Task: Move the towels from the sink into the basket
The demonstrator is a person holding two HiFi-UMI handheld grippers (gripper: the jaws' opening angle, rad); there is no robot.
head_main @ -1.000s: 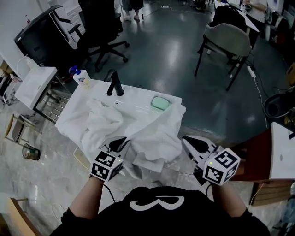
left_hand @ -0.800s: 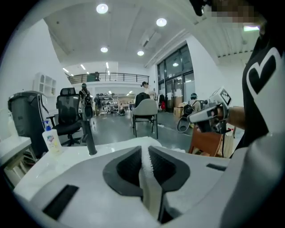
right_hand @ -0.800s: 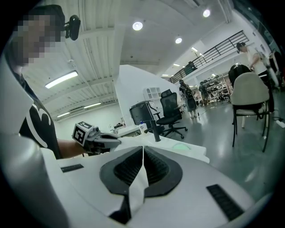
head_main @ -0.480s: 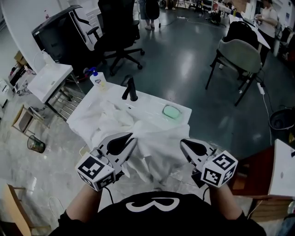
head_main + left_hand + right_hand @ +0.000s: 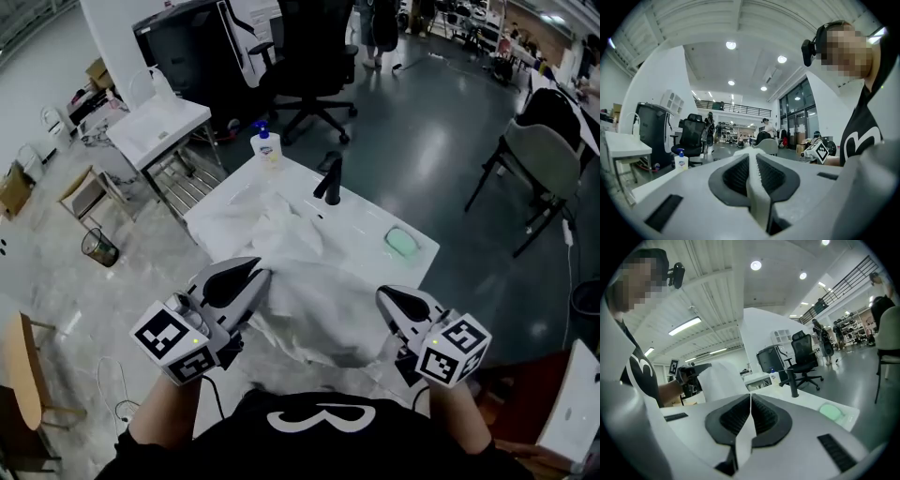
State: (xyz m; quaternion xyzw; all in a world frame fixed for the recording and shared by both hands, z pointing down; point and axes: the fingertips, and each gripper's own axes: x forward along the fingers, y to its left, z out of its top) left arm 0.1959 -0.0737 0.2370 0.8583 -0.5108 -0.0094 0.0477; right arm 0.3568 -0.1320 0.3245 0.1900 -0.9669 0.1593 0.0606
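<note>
A white towel (image 5: 319, 314) hangs spread between my two grippers, just in front of the white sink (image 5: 370, 220). My left gripper (image 5: 261, 275) is shut on the towel's left edge; a white strip of cloth (image 5: 757, 187) shows between its pads. On the towel's right edge my right gripper (image 5: 382, 296) is shut, with cloth (image 5: 743, 432) pinched in its jaws. In the right gripper view the left gripper (image 5: 704, 367) holds up the towel (image 5: 719, 380). A second crumpled white towel (image 5: 270, 220) lies in the sink basin.
A black faucet (image 5: 330, 178), a soap bottle (image 5: 266, 145) and a green soap bar (image 5: 401, 242) stand on the sink. A second white sink unit (image 5: 155, 127) is at the left, a wire bin (image 5: 98, 248) on the floor, office chairs (image 5: 314, 56) behind.
Both grippers have risen and drawn back toward the person with the towel, which has lifted off the sink's front and hangs between them. The head view has swung to the left.
</note>
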